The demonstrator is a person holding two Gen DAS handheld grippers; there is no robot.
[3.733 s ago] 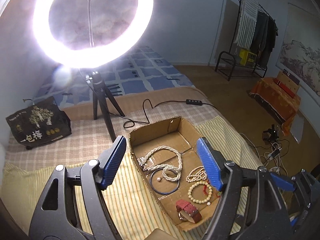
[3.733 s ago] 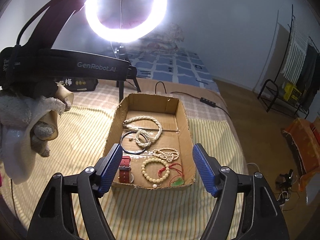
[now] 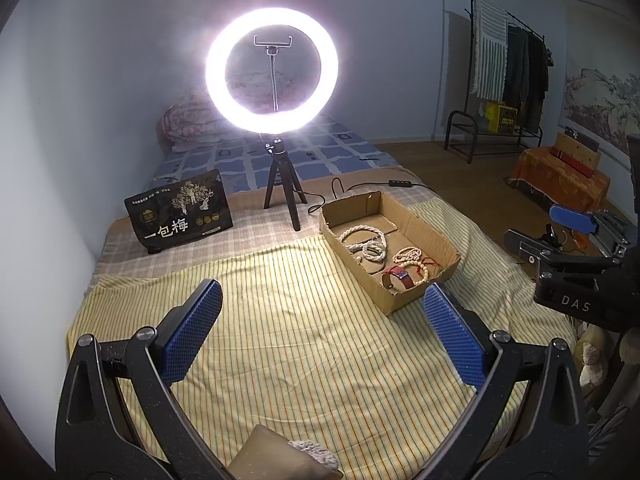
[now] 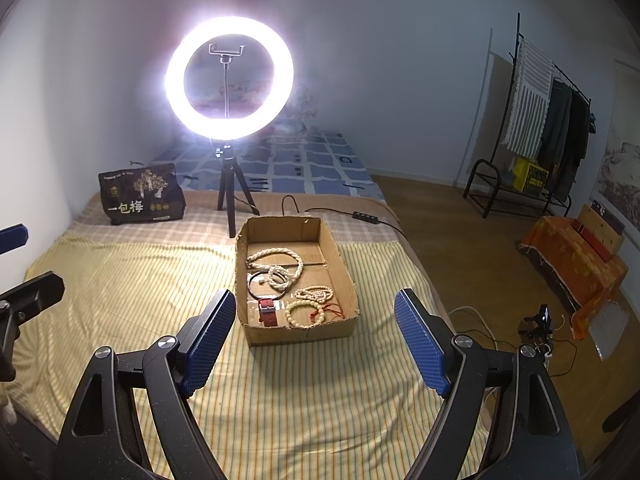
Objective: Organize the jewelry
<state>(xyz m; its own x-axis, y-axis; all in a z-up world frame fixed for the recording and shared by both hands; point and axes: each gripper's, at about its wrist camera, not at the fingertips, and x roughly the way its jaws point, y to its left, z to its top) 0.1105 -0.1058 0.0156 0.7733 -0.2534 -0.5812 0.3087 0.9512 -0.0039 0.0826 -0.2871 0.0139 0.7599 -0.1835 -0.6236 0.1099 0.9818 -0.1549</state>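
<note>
Half the black bangle hidden by cardboard box wall; beads tangled.

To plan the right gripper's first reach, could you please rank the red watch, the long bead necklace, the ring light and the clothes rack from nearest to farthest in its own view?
1. Red watch: near end of the cardboard box, left side.
2. Long bead necklace: mid box.
3. Ring light: beyond the box, on a tripod.
4. Clothes rack: far right, by the wall.

Left tongs spread wide over striped blanket; cardboard box (jewelry inside) ahead-right.
</note>
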